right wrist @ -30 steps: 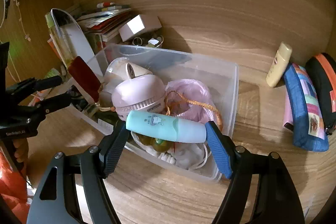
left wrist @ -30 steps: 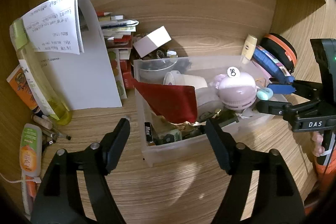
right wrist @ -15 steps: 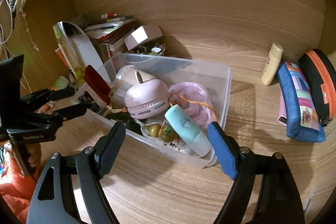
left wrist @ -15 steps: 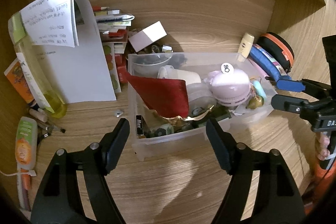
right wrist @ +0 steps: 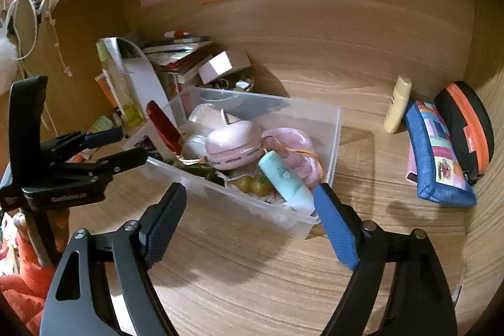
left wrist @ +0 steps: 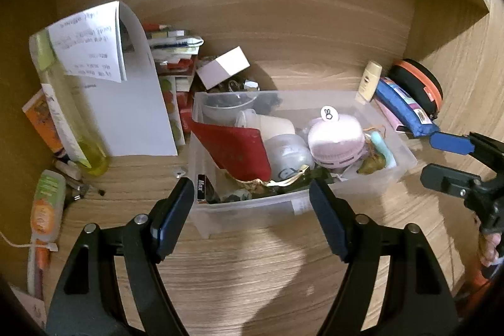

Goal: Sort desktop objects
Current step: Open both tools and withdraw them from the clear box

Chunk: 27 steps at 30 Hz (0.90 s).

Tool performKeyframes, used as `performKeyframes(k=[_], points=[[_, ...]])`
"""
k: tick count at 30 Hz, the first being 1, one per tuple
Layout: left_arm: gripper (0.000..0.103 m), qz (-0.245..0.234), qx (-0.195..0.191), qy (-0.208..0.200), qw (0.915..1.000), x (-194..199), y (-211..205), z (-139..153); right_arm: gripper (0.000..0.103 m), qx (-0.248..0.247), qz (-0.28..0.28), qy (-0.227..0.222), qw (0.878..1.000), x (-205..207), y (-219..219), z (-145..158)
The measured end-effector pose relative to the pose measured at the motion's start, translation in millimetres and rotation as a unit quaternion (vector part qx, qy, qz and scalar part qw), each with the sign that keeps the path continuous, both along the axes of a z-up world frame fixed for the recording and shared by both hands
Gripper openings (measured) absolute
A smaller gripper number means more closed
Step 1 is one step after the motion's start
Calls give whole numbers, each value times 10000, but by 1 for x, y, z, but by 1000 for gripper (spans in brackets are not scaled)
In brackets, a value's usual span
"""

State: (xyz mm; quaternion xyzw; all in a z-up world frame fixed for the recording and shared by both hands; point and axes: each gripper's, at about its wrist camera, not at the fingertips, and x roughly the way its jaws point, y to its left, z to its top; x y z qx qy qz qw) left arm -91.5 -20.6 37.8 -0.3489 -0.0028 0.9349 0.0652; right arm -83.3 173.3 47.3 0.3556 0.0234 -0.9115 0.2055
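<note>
Mint-green tube (right wrist: 285, 180) | released a second ago by right gripper (right wrist: 250, 222), now lying in clear bin (right wrist: 334, 128) beside pink fan (right wrist: 233, 144) | both grippers spread, empty; left gripper (left wrist: 252, 218) idle before bin | one item sorted; cream bottle (right wrist: 397, 104), pouches remain outside.

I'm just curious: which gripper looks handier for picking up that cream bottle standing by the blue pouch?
Probably the right gripper. It is open, empty, and nearer the bottle beside the pouch. The left gripper, also open, faces the bin's far end.
</note>
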Motion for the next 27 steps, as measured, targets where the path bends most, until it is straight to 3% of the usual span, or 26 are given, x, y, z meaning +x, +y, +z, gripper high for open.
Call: performKeyframes(k=[8, 9, 11, 27], points=[[78, 106, -18, 127, 9999, 9, 7, 2, 82, 10, 68, 80, 9999, 9, -8, 2], [81, 101, -1, 115, 9999, 10, 7, 2, 82, -20, 78, 43, 10000, 10, -9, 0], [98, 90, 84, 128, 9998, 13, 6, 2, 82, -80, 119, -6, 9999, 10, -11, -2], [101, 149, -146, 384, 9990, 36, 12, 12, 82, 4, 190, 24, 9998, 22, -20, 0]])
